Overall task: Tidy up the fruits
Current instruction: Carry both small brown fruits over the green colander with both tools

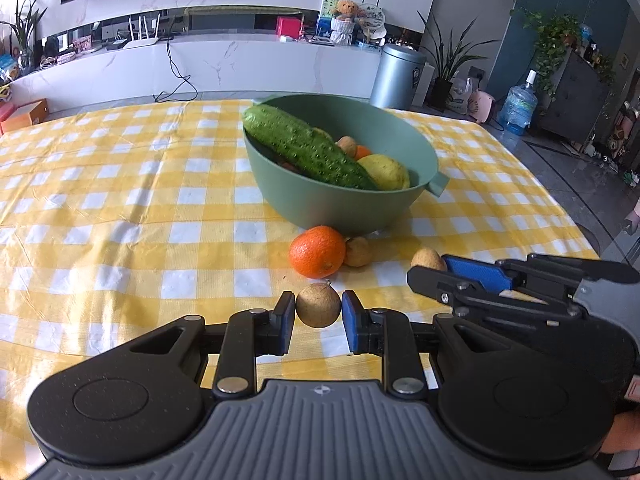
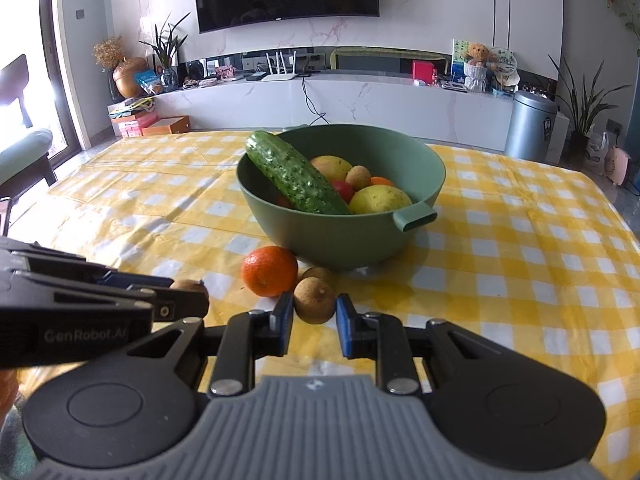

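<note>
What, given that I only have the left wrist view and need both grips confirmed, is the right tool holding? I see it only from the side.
Observer: In the right wrist view the right tool is shut on a small brown fruit, with a blue pad pressing on each side.
Operator: Does the cucumber hide anything in the bowl from me?
Observer: Yes. A red fruit lies against the cucumber, low in the green bowl, between the two yellow fruits.
</note>
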A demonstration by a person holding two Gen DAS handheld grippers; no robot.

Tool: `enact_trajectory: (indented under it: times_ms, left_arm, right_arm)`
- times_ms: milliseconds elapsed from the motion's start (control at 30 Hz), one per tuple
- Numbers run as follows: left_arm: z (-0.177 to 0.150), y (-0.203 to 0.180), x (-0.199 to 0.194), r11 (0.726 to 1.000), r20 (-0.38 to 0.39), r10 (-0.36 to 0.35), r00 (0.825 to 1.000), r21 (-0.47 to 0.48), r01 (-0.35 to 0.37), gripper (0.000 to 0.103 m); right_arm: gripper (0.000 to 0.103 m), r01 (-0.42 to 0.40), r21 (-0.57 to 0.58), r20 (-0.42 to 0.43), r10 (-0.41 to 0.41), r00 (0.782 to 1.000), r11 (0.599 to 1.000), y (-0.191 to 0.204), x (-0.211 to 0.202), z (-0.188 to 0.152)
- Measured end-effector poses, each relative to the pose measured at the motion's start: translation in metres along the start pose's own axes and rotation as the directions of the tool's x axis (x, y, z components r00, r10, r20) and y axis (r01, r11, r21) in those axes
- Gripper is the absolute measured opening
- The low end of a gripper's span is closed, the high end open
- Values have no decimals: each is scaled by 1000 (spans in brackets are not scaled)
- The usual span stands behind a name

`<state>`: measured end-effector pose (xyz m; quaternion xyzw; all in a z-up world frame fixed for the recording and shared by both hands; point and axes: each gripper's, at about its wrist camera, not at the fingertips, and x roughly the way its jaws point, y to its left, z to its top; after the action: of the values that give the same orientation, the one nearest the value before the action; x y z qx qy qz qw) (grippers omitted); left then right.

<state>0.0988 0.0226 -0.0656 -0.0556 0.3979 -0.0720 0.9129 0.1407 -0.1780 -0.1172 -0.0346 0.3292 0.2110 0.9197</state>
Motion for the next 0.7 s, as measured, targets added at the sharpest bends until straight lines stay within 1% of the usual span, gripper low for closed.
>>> enact_trajectory:
  times_ms: [167, 333, 467, 700]
  left_arm:
    - [5, -7, -13, 1000, 25, -8, 1000, 4, 8, 28]
    - [13, -17, -26, 1000, 49, -24, 999, 15, 23, 28]
    - [25, -23, -31, 999, 71, -43, 997, 26, 42, 28]
    - [55, -34, -32, 998, 95, -59, 994, 42, 55, 28]
  right_arm:
    - [19, -13, 33, 13, 13, 1000, 999, -5, -21, -2]
    - [19, -14, 54, 49, 11, 999, 998, -14, -42, -1]
    - [19, -18, 62, 80, 13, 997, 998, -22, -57, 8]
    - [19, -7, 21, 131, 4, 991, 1000, -27, -70, 32]
